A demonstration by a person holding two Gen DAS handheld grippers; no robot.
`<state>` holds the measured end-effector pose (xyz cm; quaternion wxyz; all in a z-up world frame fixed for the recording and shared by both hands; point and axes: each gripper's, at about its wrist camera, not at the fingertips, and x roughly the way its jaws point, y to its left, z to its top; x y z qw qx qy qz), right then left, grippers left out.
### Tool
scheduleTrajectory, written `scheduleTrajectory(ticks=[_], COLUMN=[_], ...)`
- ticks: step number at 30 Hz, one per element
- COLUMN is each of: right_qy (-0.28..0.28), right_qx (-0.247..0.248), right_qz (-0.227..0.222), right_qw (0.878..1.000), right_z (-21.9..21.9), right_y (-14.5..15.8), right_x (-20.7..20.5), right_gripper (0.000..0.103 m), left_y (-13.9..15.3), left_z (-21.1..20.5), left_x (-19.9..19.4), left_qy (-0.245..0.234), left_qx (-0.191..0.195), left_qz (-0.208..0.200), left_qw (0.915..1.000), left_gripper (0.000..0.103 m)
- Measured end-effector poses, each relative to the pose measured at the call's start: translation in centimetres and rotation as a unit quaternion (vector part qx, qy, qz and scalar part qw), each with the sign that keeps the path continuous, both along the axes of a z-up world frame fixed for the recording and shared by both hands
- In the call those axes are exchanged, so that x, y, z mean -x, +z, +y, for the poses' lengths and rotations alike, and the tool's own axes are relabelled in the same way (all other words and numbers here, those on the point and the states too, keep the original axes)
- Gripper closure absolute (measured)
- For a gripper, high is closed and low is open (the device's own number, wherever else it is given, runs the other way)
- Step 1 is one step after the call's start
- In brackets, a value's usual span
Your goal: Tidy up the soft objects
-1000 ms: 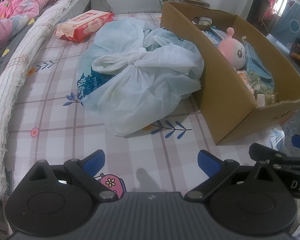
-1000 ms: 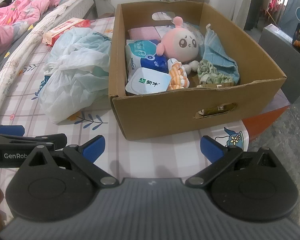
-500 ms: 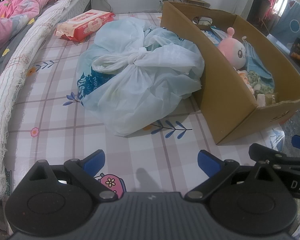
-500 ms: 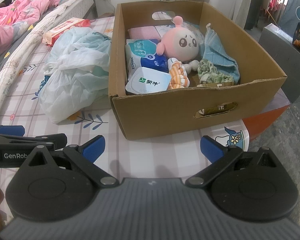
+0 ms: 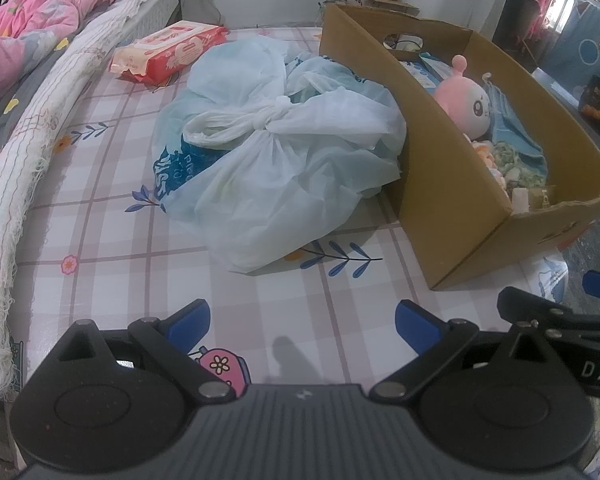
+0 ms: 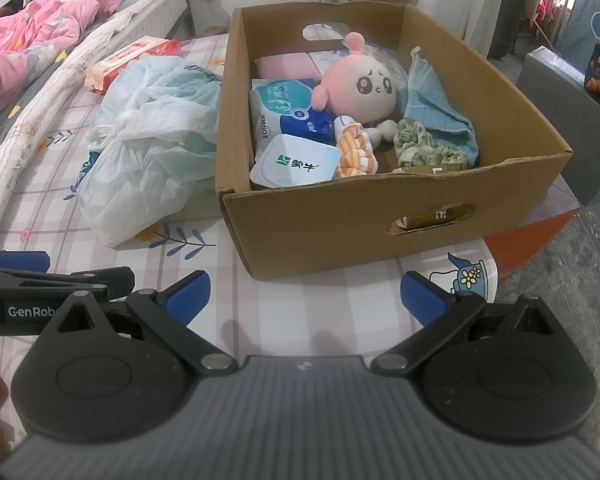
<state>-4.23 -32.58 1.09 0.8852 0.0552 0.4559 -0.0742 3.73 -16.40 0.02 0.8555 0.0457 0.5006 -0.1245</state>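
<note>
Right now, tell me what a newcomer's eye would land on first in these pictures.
The cardboard box on the checked sheet, with a pink plush sitting among tissue packs and cloths inside it. Next, the knotted plastic bag lying against the box's left wall. Both grippers, left and right, hang in front with jaws open and empty.

Left gripper (image 5: pixel 302 318) held low and level, blue-tipped fingers (image 5: pixel 188 316) spread wide with nothing between, right gripper (image 6: pixel 304 294) held alongside it, likewise spread and empty
</note>
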Motion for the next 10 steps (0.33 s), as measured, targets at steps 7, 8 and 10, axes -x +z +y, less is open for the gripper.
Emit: scheduleTrajectory(ticks=[7, 8, 10], right_qy=[0.001, 0.001, 0.001], right_qx=[0.0, 0.0, 0.0], right_qz=[-0.001, -0.001, -0.001], right_qw=[1.0, 1.0, 1.0], right_z=[-0.03, 0.02, 0.02], right_y=[0.01, -0.01, -0.01], right_x=[0.03, 0.06, 0.06], right_gripper=[0.001, 0.001, 0.001], left_y=[0.09, 0.16, 0.23], left_z=[-0.1, -0.18, -0.24], left_x=[0.06, 0.07, 0.08], left_qy=[0.0, 0.0, 0.0], left_qx=[-0.001, -0.001, -0.002], left_qz=[-0.002, -0.003, -0.003], left_qw=[1.0, 1.0, 1.0], left_gripper=[0.004, 0.004, 0.004])
